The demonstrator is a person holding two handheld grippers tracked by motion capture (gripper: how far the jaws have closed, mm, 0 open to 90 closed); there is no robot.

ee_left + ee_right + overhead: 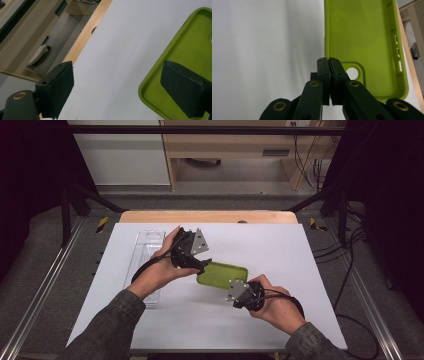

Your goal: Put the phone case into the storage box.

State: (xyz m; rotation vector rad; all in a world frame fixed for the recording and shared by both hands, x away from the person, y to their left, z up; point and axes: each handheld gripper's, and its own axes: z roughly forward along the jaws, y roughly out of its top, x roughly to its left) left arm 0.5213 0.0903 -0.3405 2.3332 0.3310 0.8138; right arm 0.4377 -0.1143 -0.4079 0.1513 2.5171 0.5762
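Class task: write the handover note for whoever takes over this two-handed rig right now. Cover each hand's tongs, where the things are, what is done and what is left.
Right tongs: shut on the side wall of the green phone case, near its camera-hole end.
Left tongs: open wide; one pad is over the case's other end, the other over bare white table. No grip there.
Things: the case lies open side up mid-table. A clear plastic package lies at the table's left, untouched.
Done: case pinched by one hand.
Left, probably: close the left tongs on the case's free end, then deal with the package.
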